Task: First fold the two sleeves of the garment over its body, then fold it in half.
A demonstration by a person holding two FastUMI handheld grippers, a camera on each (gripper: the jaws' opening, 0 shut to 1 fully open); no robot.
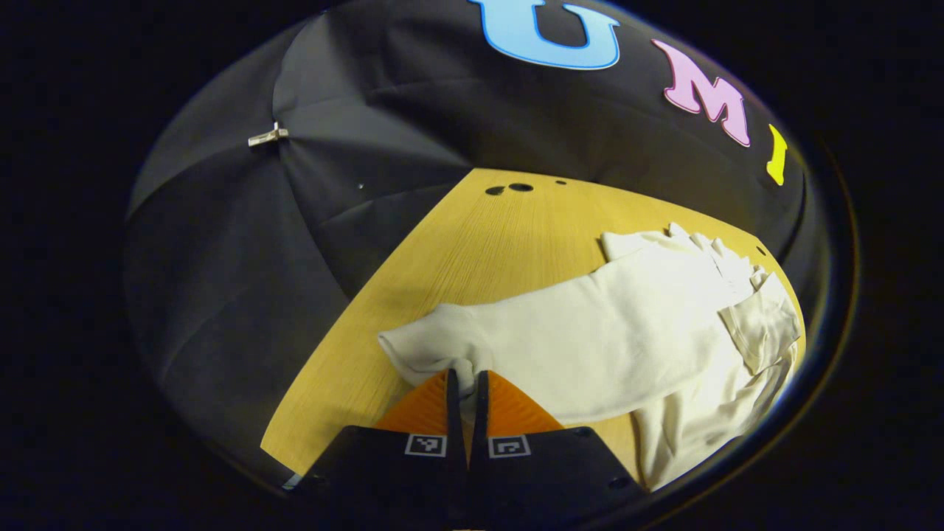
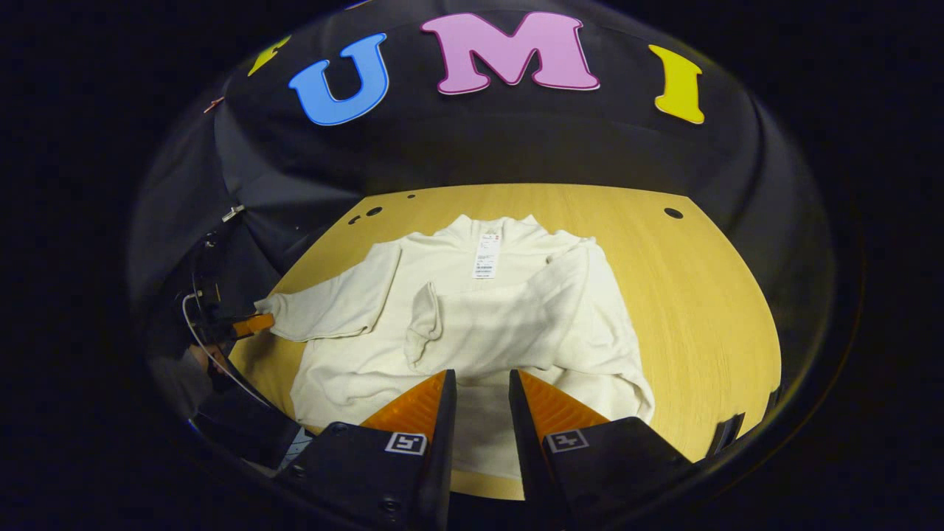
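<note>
In the left gripper view, the left gripper (image 1: 464, 383) was seen closed on the cuff of the sleeve (image 1: 442, 346), the garment (image 1: 627, 332) stretching ahead and rightward over the table (image 1: 472, 243). In the right gripper view, the right gripper (image 2: 481, 383) was held slightly parted, gripping nothing, above the garment's near hem, the other sleeve (image 2: 501, 317) lying folded across the body just ahead.

tongs (image 1: 466, 402) | black bodies | 2 square markers | ribbed fingers, seemingly
</note>
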